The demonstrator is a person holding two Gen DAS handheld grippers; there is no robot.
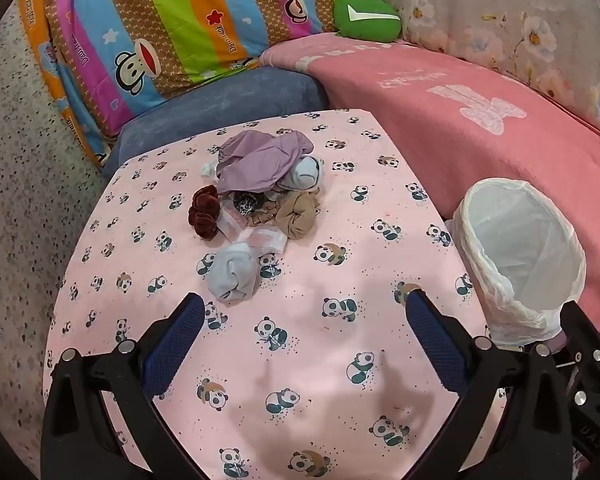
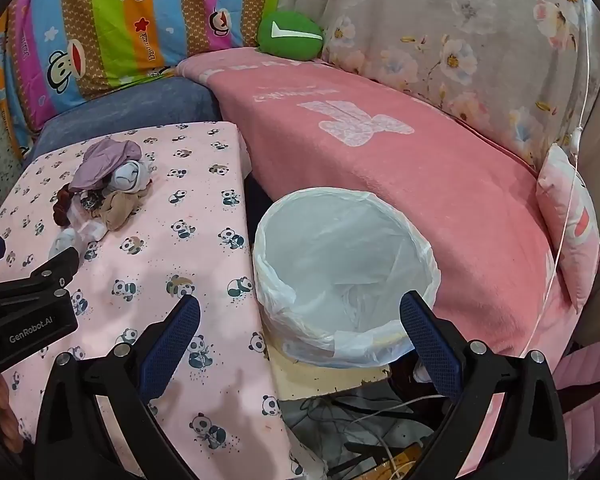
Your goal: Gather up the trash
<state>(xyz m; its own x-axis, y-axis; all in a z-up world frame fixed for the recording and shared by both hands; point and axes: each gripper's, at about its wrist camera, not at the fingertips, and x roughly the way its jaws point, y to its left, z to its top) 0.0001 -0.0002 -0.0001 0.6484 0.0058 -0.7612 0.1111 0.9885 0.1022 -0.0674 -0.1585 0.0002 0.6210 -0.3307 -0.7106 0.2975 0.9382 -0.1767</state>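
Observation:
A pile of trash (image 1: 260, 196) lies on the pink panda-print table (image 1: 340, 360): purple cloth (image 1: 260, 160), a dark red scrunchie (image 1: 204, 212), a beige cloth (image 1: 300, 216), clear wrappers (image 1: 260, 238) and a grey rolled sock (image 1: 234, 272). The pile also shows in the right wrist view (image 2: 104, 188). A bin with a white liner (image 2: 340, 268) stands right of the table; it also shows in the left wrist view (image 1: 516, 256). My left gripper (image 1: 304, 312) is open above the table, just short of the sock. My right gripper (image 2: 300, 312) is open and empty over the bin's near rim.
A pink blanket (image 2: 380, 168) covers the couch behind the bin. A striped monkey-print quilt (image 1: 160, 32), a blue cushion (image 1: 220, 100) and a green plush (image 1: 366, 16) lie behind the table. Cables (image 2: 360, 420) lie on the floor below the bin. A thin white cord (image 2: 572, 184) hangs at right.

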